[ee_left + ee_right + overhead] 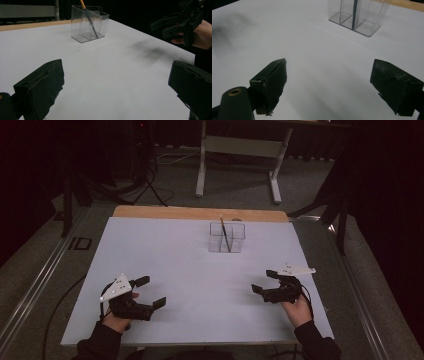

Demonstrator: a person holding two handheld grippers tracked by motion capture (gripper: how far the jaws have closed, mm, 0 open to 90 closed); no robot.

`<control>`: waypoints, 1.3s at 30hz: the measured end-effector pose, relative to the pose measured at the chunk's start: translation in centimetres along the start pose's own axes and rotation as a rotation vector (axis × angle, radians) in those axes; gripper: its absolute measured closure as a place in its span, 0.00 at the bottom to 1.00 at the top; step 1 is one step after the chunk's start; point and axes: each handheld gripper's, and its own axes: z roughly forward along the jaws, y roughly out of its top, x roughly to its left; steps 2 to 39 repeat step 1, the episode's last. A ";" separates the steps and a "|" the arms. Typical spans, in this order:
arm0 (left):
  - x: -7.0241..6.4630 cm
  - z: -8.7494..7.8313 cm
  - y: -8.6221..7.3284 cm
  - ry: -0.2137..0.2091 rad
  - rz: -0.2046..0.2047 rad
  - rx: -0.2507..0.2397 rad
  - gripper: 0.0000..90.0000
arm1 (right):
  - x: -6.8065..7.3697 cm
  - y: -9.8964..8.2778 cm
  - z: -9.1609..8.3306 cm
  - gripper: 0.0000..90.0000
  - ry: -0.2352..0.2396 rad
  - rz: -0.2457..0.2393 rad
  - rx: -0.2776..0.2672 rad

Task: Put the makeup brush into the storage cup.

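Observation:
A clear plastic holder (227,237) with compartments stands at the back middle of the white table top (190,270). A pencil (224,232) leans upright inside it. The same holder (89,23) with the pencil (88,17) appears in the left gripper view, and the holder (359,15) again in the right gripper view. My left gripper (150,292) hovers open near the front left, nothing between its jaws. My right gripper (264,281) is open near the front right, also holding nothing; this right gripper (166,25) is seen from the left gripper view too.
A wooden strip (200,213) runs along the table's far edge. Beyond it stands a white table frame (240,157) on grey carpet, with cables and tripod legs (147,185) at the back left. Dark metal rails flank the table.

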 end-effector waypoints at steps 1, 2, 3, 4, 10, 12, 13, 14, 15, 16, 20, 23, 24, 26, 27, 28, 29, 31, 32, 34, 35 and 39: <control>0.0 0.0 0.0 0.000 0.000 0.000 0.01 | 0.0 0.0 0.0 0.15 0.000 0.000 0.000; 0.0 0.0 0.0 0.000 0.000 0.000 0.01 | 0.0 0.0 0.0 0.15 0.000 0.000 0.000; 0.0 0.0 0.0 0.000 0.000 0.000 0.01 | 0.0 0.0 0.0 0.15 0.000 0.000 0.000; 0.0 0.0 0.0 0.000 0.000 0.000 0.01 | 0.0 0.0 0.0 0.15 0.000 0.000 0.000; 0.0 0.0 0.0 0.000 0.000 0.000 0.01 | 0.0 0.0 0.0 0.15 0.000 0.000 0.000; 0.0 0.0 0.0 0.000 0.000 0.000 0.01 | 0.0 0.0 0.0 0.15 0.000 0.000 0.000; 0.0 0.0 0.0 0.000 0.000 0.000 0.01 | 0.0 0.0 0.0 0.15 0.000 0.000 0.000; 0.0 0.0 0.0 0.000 0.000 0.000 0.01 | 0.0 0.0 0.0 0.15 0.000 0.000 0.000; 0.0 0.0 0.0 0.000 0.000 0.000 0.01 | 0.0 0.0 0.0 0.15 0.000 0.000 0.000; 0.0 0.0 0.0 0.000 0.000 0.000 0.01 | 0.0 0.0 0.0 0.15 0.000 0.000 0.000; 0.0 0.0 0.0 0.000 0.000 0.000 0.01 | 0.0 0.0 0.0 0.15 0.000 0.000 0.000; 0.0 0.0 0.0 0.000 0.000 0.000 0.01 | 0.0 0.0 0.0 0.15 0.000 0.000 0.000; 0.0 0.0 0.0 0.000 0.000 0.000 0.01 | 0.0 0.0 0.0 0.15 0.000 0.000 0.000; 0.0 0.0 0.0 0.000 0.000 0.000 0.01 | 0.0 0.0 0.0 0.15 0.000 0.000 0.000; 0.0 0.0 0.0 0.000 0.000 0.000 0.01 | 0.0 0.0 0.0 0.15 0.000 0.000 0.000; 0.0 0.0 0.0 0.000 0.000 0.000 0.01 | 0.0 0.0 0.0 0.15 0.000 0.000 0.000; 0.0 0.0 0.0 0.000 0.000 0.000 0.01 | 0.0 0.0 0.0 0.15 0.000 0.000 0.000; 0.0 0.0 0.0 0.000 0.000 0.000 0.01 | 0.0 0.0 0.0 0.15 0.000 0.000 0.000; 0.0 0.0 0.0 0.000 0.000 0.000 0.01 | 0.0 0.0 0.0 0.15 0.000 0.000 0.000; 0.0 0.0 0.0 0.000 0.000 0.000 0.01 | 0.0 0.0 0.0 0.15 0.000 0.000 0.000; 0.0 0.0 0.0 0.000 0.000 0.000 0.01 | 0.0 0.0 0.0 0.15 0.000 0.000 0.000; 0.0 0.0 0.0 0.000 0.000 0.000 0.01 | 0.0 0.0 0.0 0.15 0.000 0.000 0.000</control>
